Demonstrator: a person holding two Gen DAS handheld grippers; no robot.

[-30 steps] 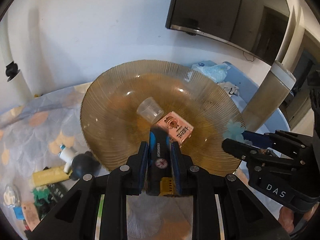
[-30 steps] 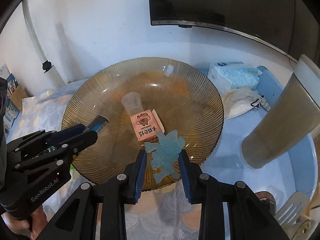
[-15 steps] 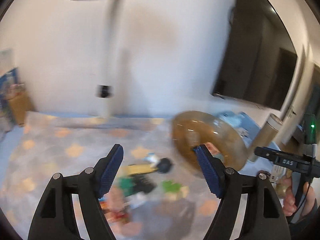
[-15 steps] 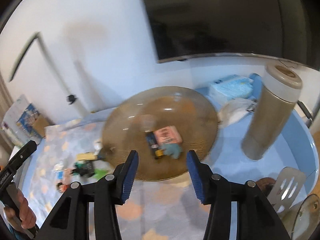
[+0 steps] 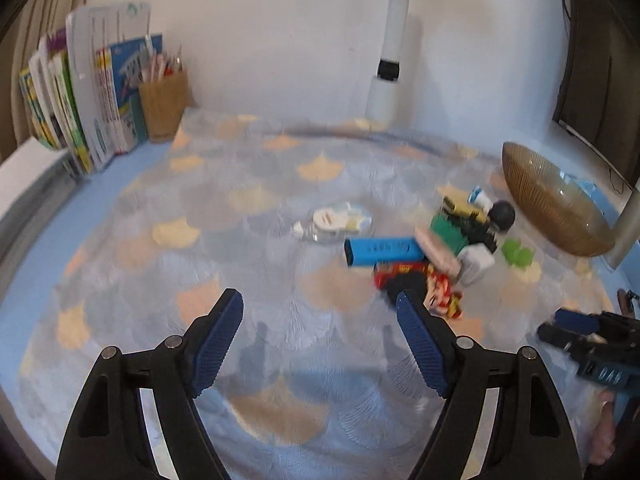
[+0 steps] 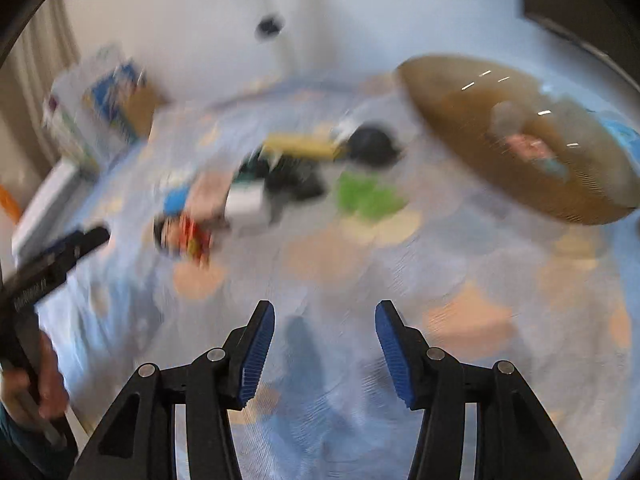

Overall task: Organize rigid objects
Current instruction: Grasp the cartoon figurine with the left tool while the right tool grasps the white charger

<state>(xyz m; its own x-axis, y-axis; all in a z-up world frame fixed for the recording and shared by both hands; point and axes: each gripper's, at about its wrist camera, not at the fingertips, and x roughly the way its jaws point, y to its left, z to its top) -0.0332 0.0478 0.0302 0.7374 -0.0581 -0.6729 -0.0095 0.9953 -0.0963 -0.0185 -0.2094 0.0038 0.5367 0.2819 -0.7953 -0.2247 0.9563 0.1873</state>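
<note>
Over the patterned counter (image 5: 248, 240), left tongs (image 5: 320, 320) and right tongs (image 6: 325, 332) are opening, empty, near the clutter (image 5: 424, 248).

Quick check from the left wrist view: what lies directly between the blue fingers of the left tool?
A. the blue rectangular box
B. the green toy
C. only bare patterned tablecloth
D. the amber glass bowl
C: the left tool is opening over bare patterned tablecloth; the blue box lies farther off.
</note>
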